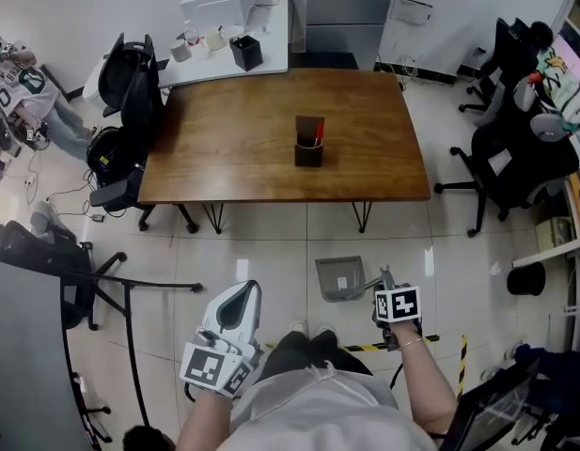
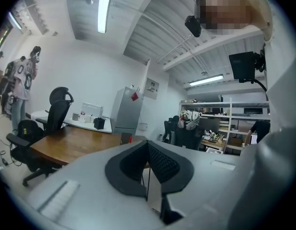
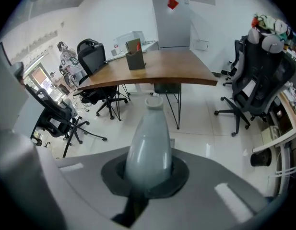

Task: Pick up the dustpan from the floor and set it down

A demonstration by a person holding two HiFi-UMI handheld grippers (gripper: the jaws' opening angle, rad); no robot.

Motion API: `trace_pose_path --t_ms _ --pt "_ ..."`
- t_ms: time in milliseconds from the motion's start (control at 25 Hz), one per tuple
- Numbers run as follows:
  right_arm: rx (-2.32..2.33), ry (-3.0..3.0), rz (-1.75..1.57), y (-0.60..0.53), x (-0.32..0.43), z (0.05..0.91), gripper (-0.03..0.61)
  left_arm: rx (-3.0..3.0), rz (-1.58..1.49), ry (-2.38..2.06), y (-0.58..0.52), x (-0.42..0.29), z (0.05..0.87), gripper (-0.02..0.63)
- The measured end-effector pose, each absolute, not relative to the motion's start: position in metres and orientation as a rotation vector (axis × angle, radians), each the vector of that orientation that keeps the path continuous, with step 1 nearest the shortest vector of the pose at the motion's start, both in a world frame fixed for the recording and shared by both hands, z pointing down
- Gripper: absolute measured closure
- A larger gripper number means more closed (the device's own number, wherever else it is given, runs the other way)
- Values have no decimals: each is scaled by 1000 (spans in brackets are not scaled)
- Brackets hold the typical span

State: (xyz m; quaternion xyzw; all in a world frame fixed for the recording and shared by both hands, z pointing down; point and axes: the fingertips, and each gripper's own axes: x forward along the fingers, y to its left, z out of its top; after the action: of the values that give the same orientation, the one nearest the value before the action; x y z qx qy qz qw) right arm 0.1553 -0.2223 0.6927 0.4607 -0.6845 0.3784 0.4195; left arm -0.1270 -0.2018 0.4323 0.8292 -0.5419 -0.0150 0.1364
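My right tool (image 1: 382, 287) is clamped tight on the tapered grey handle (image 3: 148, 143) of the grey plastic dustpan (image 1: 338, 278); the handle fills the space between the dark pads and runs forward out of them. The dustpan hangs off that tool on my side of the long brown wooden tabletop (image 1: 242, 148), out past its near edge and well apart from its thin black legs. Its open tray points towards the tabletop. It sits low at the white tiled floor (image 1: 271, 242), and I cannot tell whether its base touches the tiles.

My left tool (image 2: 148, 169) has its jaws drawn together with nothing between them. It is level and aimed across the room at the tabletop, on the same near side as the dustpan but further along towards the end where the black office chairs (image 1: 130, 83) stand.

A dark brown square holder (image 1: 309, 144) stands upright near the middle of the tabletop, with something red in it.
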Motion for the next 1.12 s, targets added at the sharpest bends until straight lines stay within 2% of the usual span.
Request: trace_pose_path --t_ms 480,720,760,840,920,1120 --pt "1188 -1728 891 -262 117 827 575 2352 -11 -1578 -243 -138 527 601" --pt "1214 -1733 830 -253 119 842 575 2380 11 -1554 -251 -130 534 601" --pt "1216 -1727 818 -255 118 844 549 2379 10 -1553 -251 -130 534 601" --pt "1207 -1727 824 -259 113 844 201 2379 8 -1550 -252 -128 531 601" --pt "1209 -1740 848 -265 108 840 7 2382 8 -1539 -252 -125 526 601" --pt "1246 -1753 745 -270 115 795 -5 2395 11 -1510 -250 -126 496 601"
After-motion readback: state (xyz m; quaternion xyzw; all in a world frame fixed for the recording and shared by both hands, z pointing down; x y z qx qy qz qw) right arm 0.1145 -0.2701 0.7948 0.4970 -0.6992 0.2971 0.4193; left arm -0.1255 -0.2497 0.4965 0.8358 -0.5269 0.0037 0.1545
